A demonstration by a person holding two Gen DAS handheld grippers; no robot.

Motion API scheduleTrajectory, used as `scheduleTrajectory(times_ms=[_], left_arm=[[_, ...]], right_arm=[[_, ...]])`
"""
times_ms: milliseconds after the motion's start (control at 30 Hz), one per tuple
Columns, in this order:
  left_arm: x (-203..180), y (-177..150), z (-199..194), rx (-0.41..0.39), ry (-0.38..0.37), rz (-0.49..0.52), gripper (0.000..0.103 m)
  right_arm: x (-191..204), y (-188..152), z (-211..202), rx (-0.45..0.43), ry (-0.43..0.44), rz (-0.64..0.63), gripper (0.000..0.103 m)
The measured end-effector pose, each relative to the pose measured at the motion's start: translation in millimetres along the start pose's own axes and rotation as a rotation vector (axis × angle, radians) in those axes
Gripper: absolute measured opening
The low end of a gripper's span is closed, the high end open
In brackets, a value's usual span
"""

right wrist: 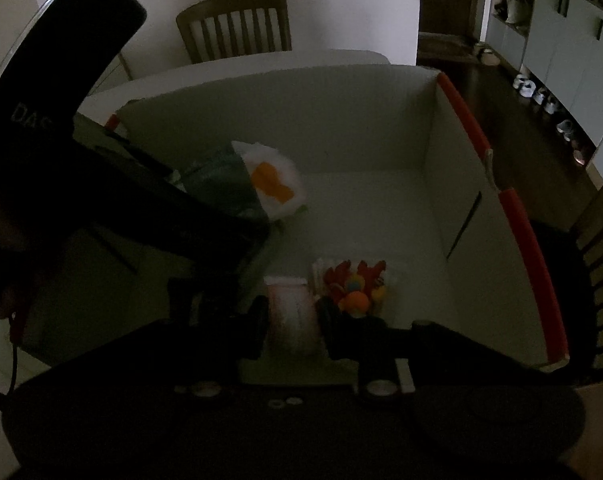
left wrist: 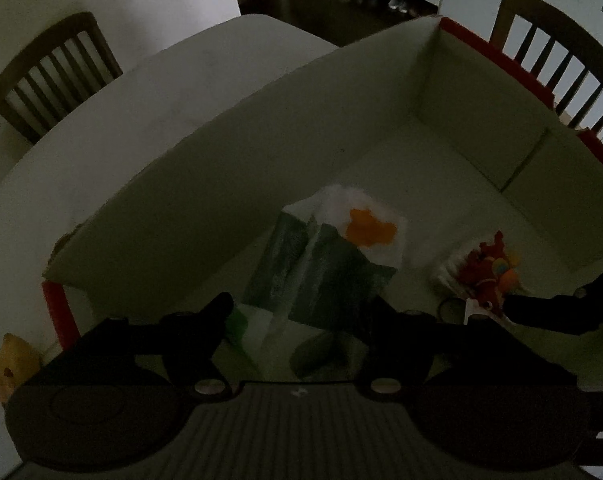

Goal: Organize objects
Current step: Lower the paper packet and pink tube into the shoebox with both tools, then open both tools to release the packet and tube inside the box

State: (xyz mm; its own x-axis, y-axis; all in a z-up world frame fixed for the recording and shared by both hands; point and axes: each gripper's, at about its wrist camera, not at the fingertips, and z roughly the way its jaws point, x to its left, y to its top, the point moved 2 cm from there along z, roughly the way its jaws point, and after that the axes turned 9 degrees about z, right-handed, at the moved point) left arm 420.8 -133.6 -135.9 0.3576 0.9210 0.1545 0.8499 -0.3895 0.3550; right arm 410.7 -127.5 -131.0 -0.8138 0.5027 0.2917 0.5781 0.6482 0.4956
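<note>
R gripper (right wrist: pixel 292 330) is clamped on a pale, squat roll-like item (right wrist: pixel 291 316), held low inside the white box (right wrist: pixel 457 184), which sits on a white table (left wrist: pixel 113 120); item sits square between the fingers, long axis hard to tell in the dim light. Just ahead-right of the fingertips, touching or nearly: a red/orange toy (right wrist: pixel 355 284). L gripper (left wrist: pixel 299 312) fingers look wide apart, nothing btwn them; green/white packet w/ orange print (left wrist: pixel 333 256) lies just ahead, long axis running away from the fingers. Further ahead, bare box floor. Release looks next; toy crowds the drop spot.
</note>
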Motion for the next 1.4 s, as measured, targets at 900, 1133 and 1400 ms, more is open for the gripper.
scheduleTrajectory(times_ms=[900, 1133, 1400], left_arm=[[1.4, -43.0, -105.3, -0.221, -0.037, -0.083, 0.074], [4.4, -67.0, -137.7, -0.285, -0.055, -0.079, 0.074], [18.1, -100.2, -163.4, -0.336, -0.089, -0.096, 0.083]], right_arm=[[6.7, -6.2, -77.4, -0.122, 0.05, -0.02, 0.048], [24.7, -11.8, -101.4, -0.171, 0.061, -0.042, 0.059], [53.1, -22.1, -111.5, -0.194, 0.057, -0.039, 0.069]])
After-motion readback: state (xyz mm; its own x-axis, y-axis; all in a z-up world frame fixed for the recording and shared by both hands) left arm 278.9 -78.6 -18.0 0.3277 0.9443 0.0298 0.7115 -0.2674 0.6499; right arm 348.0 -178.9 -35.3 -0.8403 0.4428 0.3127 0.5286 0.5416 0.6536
